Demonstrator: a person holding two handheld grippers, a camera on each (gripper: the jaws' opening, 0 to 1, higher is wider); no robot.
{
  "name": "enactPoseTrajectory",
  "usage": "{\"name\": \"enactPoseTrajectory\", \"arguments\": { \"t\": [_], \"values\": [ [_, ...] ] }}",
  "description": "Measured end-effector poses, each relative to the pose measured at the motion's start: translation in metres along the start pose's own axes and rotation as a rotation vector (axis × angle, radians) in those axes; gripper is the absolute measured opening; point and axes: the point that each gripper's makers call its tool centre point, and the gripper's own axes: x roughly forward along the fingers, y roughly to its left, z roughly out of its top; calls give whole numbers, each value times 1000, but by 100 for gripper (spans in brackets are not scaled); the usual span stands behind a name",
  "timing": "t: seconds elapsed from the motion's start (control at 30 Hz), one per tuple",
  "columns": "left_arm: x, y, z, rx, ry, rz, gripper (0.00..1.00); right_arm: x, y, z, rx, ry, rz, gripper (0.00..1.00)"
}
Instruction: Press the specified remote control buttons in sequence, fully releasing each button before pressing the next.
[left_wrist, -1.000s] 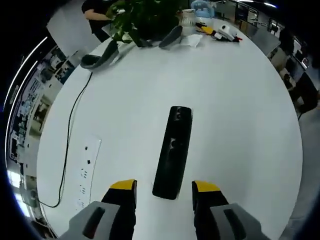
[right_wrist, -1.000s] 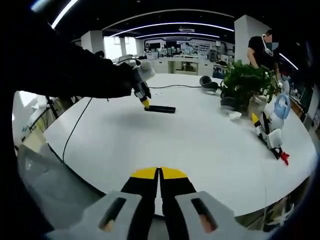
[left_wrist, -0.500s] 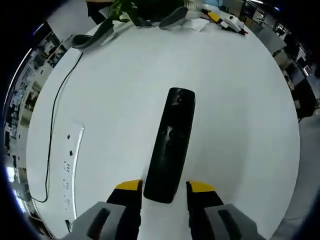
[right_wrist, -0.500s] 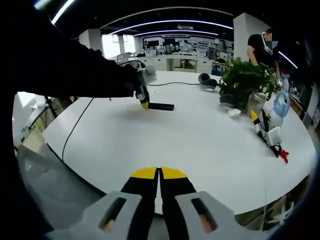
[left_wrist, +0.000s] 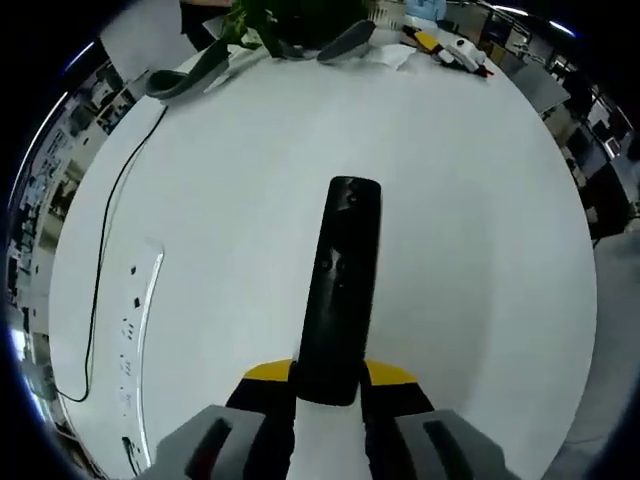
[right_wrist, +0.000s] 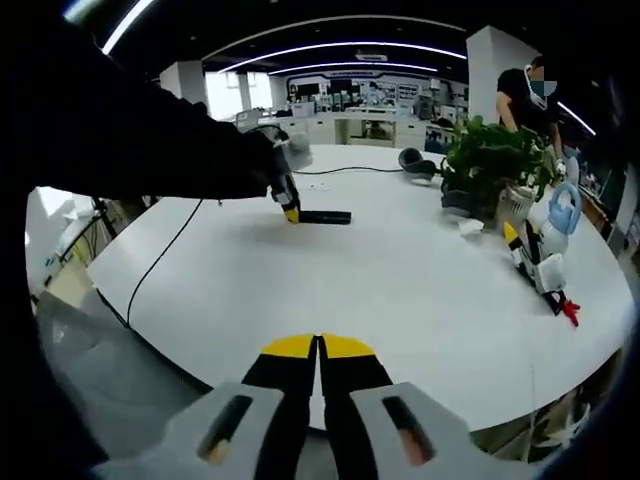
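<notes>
- As the left gripper (left_wrist: 328, 378) now stands, its yellow-tipped jaws have drawn in against the near end of the remote (left_wrist: 340, 285); half a second ago they flanked that end with a gap on each side, and a second ago they were wider still.
- The remote lies flat on the white table (left_wrist: 470, 230), long axis running away from the left gripper, button face up. Whether the jaws truly clamp it or merely touch cannot be settled, though contact on both sides looks likely.
- Beyond the remote's far end are a plant (left_wrist: 290, 20), grey headphones (left_wrist: 185, 78) and a cluster of small items. Left of the remote lie a white power strip (left_wrist: 137, 335) and a black cable (left_wrist: 110, 215).
- The right gripper (right_wrist: 319, 350) hangs at the table's near edge, well apart from the remote (right_wrist: 325, 217), jaws pressed together with nothing between them.
- In the right gripper view the left gripper (right_wrist: 290, 212) meets the remote's end, a dark sleeve (right_wrist: 150, 150) behind it.
- Judgement: the closing serves to steady the remote. No button is yet pressed; the pressing sequence remains ahead, probably for the right gripper, which must cross the table first.
- Risk: an off-centre grasp could swing the remote during a press.
</notes>
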Motion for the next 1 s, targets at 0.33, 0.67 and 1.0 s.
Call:
{"name": "enactPoseTrajectory", "arguments": {
  "t": [0.33, 0.67, 1.0],
  "values": [
    [0, -7, -1, 56, 7, 23, 23, -1, 1, 2, 3, -11, 2, 0],
    [0, -29, -7, 63, 36, 2, 23, -3, 0, 5, 7, -30, 4, 0],
    [-2, -46, -11, 67, 30, -3, 23, -3, 0, 7, 8, -39, 13, 0]
  ]
}}
